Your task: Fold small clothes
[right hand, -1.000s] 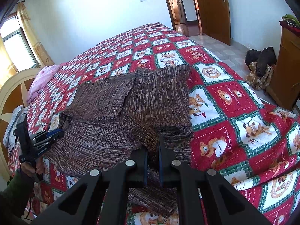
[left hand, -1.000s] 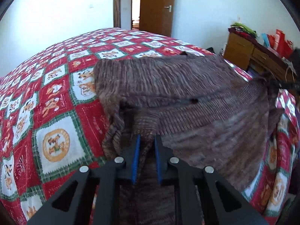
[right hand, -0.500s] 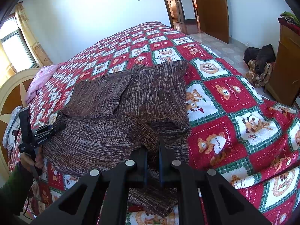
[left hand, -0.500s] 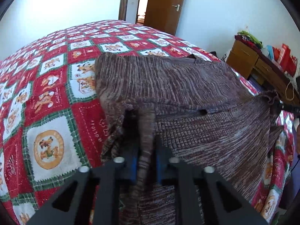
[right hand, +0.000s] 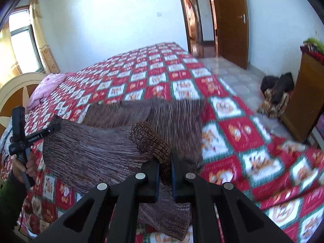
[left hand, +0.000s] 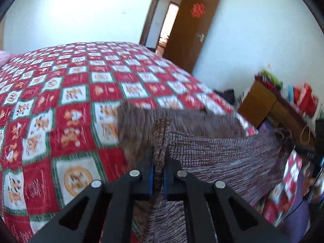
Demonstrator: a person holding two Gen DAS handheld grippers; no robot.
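Observation:
A brown knitted sweater (left hand: 218, 151) lies on the bed, and both grippers lift its near hem. My left gripper (left hand: 159, 156) is closing its jaws tight on one bunched corner of the hem, and its blue pads press the knit. At the opposite corner my right gripper (right hand: 165, 160) is shut on a folded cuff-like bunch of the sweater (right hand: 91, 149). The hem hangs stretched between them, above the quilt. In the right wrist view the left gripper (right hand: 54, 128) shows at the far left, held by a person's hand (right hand: 22, 166).
A red, white and green patchwork quilt (left hand: 70, 111) covers the whole bed (right hand: 232, 133). A pink pillow (right hand: 48, 89) lies by the headboard (right hand: 14, 89). A wooden dresser (right hand: 307, 93) and dark bags (right hand: 277, 93) stand right of the bed. An open door (left hand: 190, 30) is behind.
The left jaws went from open around the hem to clamped on it. Both grippers then rose and lifted the sweater's near edge off the quilt; the views are motion-blurred now.

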